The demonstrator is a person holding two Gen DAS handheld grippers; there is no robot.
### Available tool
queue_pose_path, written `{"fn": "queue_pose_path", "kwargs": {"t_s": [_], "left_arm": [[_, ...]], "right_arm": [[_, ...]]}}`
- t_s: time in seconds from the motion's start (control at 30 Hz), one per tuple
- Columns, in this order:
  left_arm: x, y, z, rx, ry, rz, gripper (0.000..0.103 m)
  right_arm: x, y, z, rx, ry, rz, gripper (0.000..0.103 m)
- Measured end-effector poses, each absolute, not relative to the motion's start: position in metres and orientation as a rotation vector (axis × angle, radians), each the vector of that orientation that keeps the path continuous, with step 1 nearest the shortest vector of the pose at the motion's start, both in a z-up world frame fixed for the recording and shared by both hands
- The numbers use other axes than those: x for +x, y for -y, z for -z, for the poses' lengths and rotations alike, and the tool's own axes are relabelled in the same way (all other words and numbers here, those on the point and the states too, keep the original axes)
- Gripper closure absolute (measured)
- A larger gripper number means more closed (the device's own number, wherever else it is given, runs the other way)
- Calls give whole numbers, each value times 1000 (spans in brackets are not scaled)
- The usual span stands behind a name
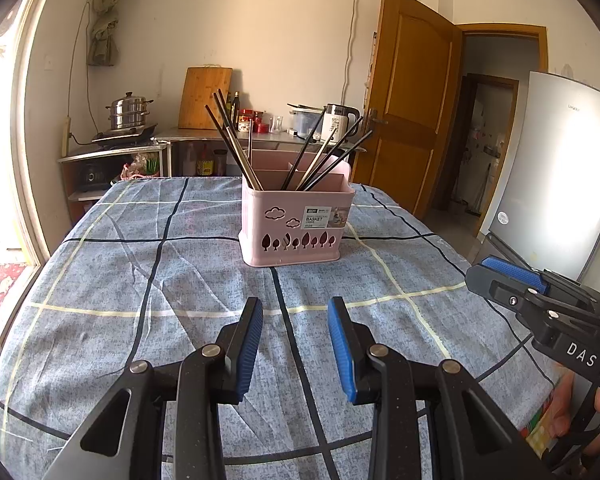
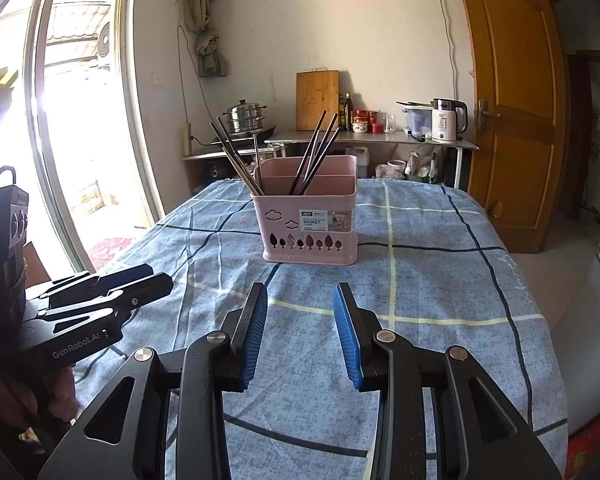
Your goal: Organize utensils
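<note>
Operator: Left wrist view: left gripper (image 1: 295, 350) spread wide, empty. Chopsticks (image 1: 324, 156) stand in the pink basket (image 1: 296, 236) mid-table.

Trainee: Handling?

Operator: I judge them light, stiff, slippery; pinch mid-shaft. Right gripper (image 2: 300, 334) likewise wide, empty.

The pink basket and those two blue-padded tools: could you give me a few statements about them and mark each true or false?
1. The pink basket stands upright on the blue checked tablecloth. True.
2. The left tool grips a chopstick. False: it is open and holds nothing.
3. Dark chopsticks lean out of the basket. True.
4. The right tool touches the basket. False: it is open, with bare cloth between them.
5. Loose chopsticks lie on the cloth. False: none are visible there.
</note>
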State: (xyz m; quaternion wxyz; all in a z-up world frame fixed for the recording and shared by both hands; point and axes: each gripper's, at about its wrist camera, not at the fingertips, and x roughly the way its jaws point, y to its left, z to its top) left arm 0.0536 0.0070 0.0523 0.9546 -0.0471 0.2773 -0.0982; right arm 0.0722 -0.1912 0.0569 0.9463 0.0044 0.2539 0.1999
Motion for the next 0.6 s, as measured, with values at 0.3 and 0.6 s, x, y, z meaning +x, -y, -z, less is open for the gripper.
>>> {"fn": "queue_pose_path", "kwargs": {"t_s": [0.3, 0.6], "left_arm": [[52, -5, -52, -89, -567, 203, 70], [49, -5, -53, -90, -560, 203, 70]], "right_arm": [[71, 191, -56, 7, -519, -407, 68], [71, 191, -56, 6, -519, -406, 68]]}}
